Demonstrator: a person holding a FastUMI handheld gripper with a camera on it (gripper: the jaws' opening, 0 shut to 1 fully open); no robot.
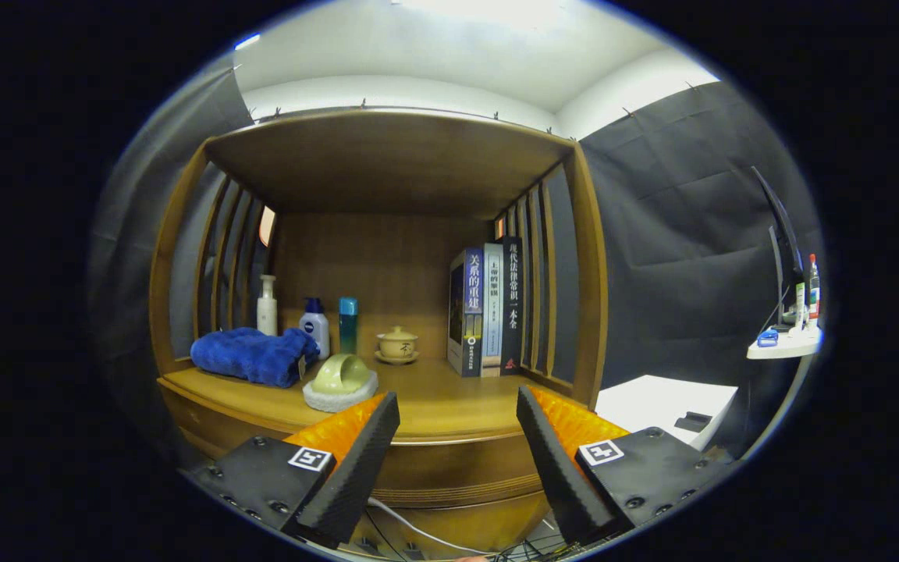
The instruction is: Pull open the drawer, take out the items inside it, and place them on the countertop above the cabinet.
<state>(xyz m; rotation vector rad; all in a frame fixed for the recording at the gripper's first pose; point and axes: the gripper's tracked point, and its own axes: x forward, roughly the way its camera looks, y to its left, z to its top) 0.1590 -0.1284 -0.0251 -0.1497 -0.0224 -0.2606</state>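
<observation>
My gripper (457, 414) is open, its fingers spread wide with nothing between them, held just in front of the wooden cabinet's countertop (449, 402). The front edge of the countertop runs between the fingertips. Below that edge the curved wooden drawer front (457, 472) is shut. On the countertop, just beyond the left finger, lies a pale green brush on a white pad (340, 382). A blue towel (250, 355) is bunched at the left. What is inside the drawer is hidden.
At the back of the shelf stand a white pump bottle (267, 306), a white-and-blue bottle (314, 324), a teal bottle (348, 324) and a small lidded cup (397, 344). Three books (488, 308) lean at the right. A white table (664, 402) stands right of the cabinet. Cables (418, 531) trail below.
</observation>
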